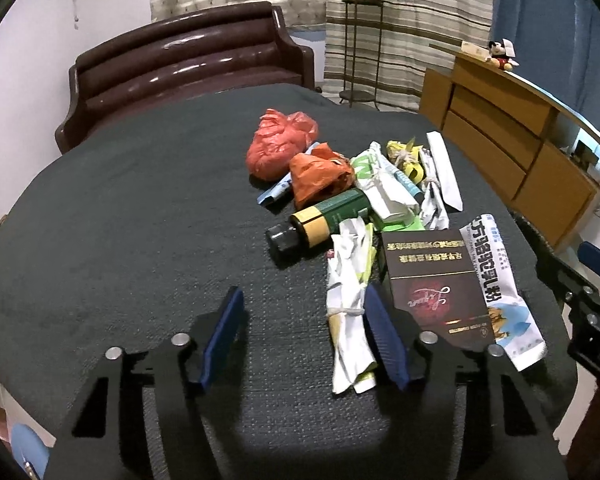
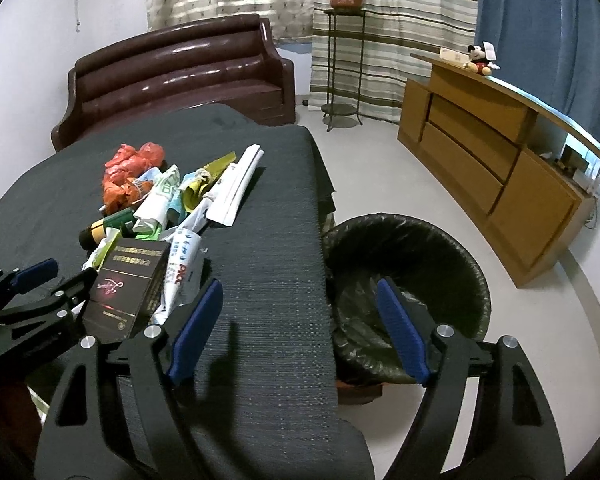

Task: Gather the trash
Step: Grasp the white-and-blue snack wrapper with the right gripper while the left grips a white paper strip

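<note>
My left gripper [image 1: 305,330] is open wide and holds nothing. It hangs low over the dark table [image 1: 140,220]. Its right finger [image 1: 384,336] sits just beside a tied white wrapper [image 1: 350,304], and I cannot tell if they touch. My right gripper [image 2: 300,330] is open wide too, and it is empty. One finger is over the table edge and the other is over the trash bin [image 2: 408,280] with the black bag, which stands on the floor beside the table.

The trash pile lies on the table: a dark box [image 1: 432,280], a green bottle [image 1: 320,216], and red bags [image 1: 280,148]. Many wrappers [image 1: 396,176] overlap, so I cannot tell them apart. The bottom of the bin is too dark to see.
</note>
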`<state>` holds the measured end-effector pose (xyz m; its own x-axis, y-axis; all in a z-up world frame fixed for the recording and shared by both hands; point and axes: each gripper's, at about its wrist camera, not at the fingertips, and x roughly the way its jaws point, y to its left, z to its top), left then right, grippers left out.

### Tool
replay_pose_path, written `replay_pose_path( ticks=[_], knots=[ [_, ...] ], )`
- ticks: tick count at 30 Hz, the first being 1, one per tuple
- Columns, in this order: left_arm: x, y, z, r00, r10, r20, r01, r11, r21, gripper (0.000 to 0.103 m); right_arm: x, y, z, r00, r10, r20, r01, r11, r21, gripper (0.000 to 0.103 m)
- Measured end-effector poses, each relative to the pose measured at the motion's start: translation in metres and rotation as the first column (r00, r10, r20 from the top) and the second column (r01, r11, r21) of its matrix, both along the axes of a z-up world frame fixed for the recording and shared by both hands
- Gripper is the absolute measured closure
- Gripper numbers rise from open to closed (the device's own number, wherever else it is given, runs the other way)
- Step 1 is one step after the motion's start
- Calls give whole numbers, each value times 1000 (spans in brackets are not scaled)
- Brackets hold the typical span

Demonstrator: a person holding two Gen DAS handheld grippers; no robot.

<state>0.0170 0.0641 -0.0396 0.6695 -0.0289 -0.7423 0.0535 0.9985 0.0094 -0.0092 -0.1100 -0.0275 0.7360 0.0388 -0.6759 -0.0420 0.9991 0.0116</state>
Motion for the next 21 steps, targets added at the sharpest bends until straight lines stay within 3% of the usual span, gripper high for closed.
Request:
replay_pose_path(
  ticks=[5, 7, 10, 21],
  knots=[
    [-3, -3, 1, 999, -41, -3, 41, 999, -30, 62, 1, 3, 0, 1000, 9, -2, -9, 1000, 5, 26],
    [-3, -3, 2, 998, -61, -9, 61, 997, -51, 74, 2, 5, 0, 1000, 16, -2, -16, 1000, 3, 26],
    [-2, -3, -1, 996, -84, -36, 81, 994, -78, 82, 2, 9, 0, 1000, 24, -1, -24, 1000, 1, 26],
    [-8, 7, 10, 998, -68, -10, 67, 995, -75, 83, 0, 17, -2, 999, 41, -1, -41, 999, 0, 26]
  ],
)
